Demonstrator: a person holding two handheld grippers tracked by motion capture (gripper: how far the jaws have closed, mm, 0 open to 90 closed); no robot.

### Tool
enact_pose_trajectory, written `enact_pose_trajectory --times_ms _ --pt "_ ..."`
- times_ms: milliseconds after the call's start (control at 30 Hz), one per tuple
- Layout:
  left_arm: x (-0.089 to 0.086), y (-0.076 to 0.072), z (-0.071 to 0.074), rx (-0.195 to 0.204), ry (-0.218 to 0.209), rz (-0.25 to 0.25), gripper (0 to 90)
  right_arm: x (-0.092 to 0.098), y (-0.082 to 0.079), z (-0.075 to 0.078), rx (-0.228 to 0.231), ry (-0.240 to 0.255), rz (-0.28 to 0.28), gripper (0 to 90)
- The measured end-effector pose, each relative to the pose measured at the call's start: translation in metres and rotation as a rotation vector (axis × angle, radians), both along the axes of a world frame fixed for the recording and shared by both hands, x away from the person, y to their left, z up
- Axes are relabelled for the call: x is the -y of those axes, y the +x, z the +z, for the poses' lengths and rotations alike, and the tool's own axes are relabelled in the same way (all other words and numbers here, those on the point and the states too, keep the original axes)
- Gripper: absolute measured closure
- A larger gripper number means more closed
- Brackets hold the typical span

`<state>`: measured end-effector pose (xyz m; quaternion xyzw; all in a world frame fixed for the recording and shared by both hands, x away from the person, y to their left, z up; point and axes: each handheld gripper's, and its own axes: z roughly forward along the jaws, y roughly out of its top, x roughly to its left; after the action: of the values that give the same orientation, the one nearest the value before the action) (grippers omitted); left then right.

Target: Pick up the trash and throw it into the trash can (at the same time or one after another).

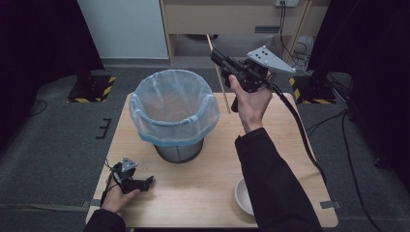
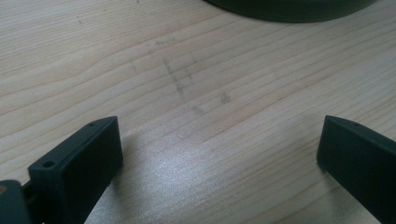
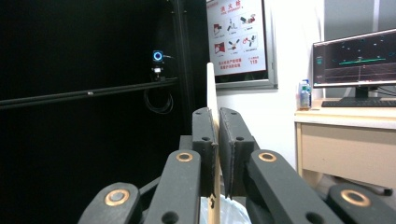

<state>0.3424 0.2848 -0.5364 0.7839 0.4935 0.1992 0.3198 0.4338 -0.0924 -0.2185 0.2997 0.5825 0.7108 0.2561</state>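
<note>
Right hand-held gripper (image 1: 218, 57) clamped on a thin wooden stick (image 1: 220, 77), raised beyond the lined bin (image 1: 174, 112).

In the high view the right hand (image 1: 251, 104) lifts its hand-held gripper above the far edge of the worktop (image 1: 193, 193), the stick passing through the closed jaws and slanting down toward the worktop just right of the bin. In the right gripper view the two jaws press together on the stick (image 3: 212, 100), which rises above them and runs down between them. The left hand-held gripper (image 1: 145, 182) rests low at the near left corner of the worktop; in the left gripper view its jaws stand wide apart over bare wood with nothing between them. A white bowl (image 1: 243, 195) sits near the front edge, partly covered by the right sleeve (image 1: 270, 183).
</note>
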Motion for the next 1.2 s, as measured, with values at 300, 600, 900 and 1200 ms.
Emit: enact_pose_trajectory --times_ms 300,600,900,1200 --pt "0.000 0.000 0.000 0.001 0.000 -0.001 0.0 -0.025 0.012 -0.002 0.001 -0.010 0.027 85.8" --pt "0.000 0.000 0.000 0.000 0.000 -0.002 0.0 -0.042 0.029 -0.011 -0.016 0.009 0.038 85.8" --pt "0.000 0.000 0.000 0.000 0.000 -0.002 0.0 -0.060 0.040 -0.012 -0.012 0.017 0.052 85.9" --pt "0.000 0.000 0.000 0.000 0.000 -0.004 0.0 -0.076 0.052 -0.026 -0.023 0.035 0.051 85.8"
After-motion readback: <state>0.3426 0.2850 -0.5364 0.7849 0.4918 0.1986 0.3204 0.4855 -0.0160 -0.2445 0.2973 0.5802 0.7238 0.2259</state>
